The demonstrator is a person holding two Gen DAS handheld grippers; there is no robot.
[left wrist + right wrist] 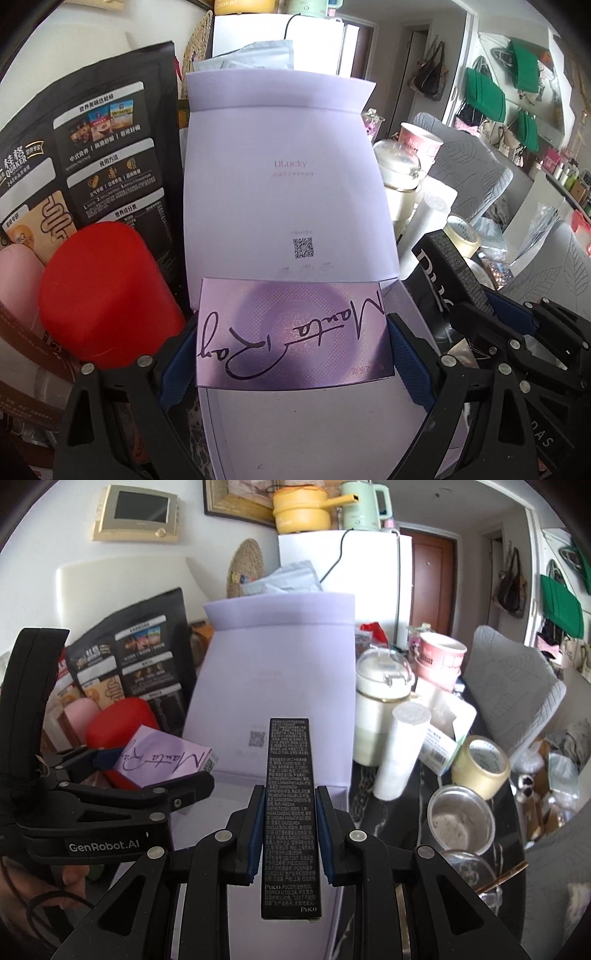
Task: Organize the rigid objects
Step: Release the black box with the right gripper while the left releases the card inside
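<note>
My left gripper (pixel 293 354) is shut on a small purple box with "Manta Ray" lettering (pixel 291 332), held over the open lilac gift box (pixel 288 192). The same purple box (pixel 162 762) and the left gripper (pixel 147 775) show at the left of the right wrist view. My right gripper (pixel 290 834) is shut on a long black Puco box (pixel 290 812), also above the lilac box (pixel 273 686). The black box (pixel 450 269) and the right gripper (pixel 517 325) appear at the right of the left wrist view.
A red canister (pixel 107 295) and a black oat bag (pixel 85 162) stand left of the lilac box. Right of it are a glass-lidded jar (pixel 384 686), a white roll (pixel 399 749), a tape roll (pixel 480 766), a steel cup (pixel 461 819) and pink bowls (pixel 439 657).
</note>
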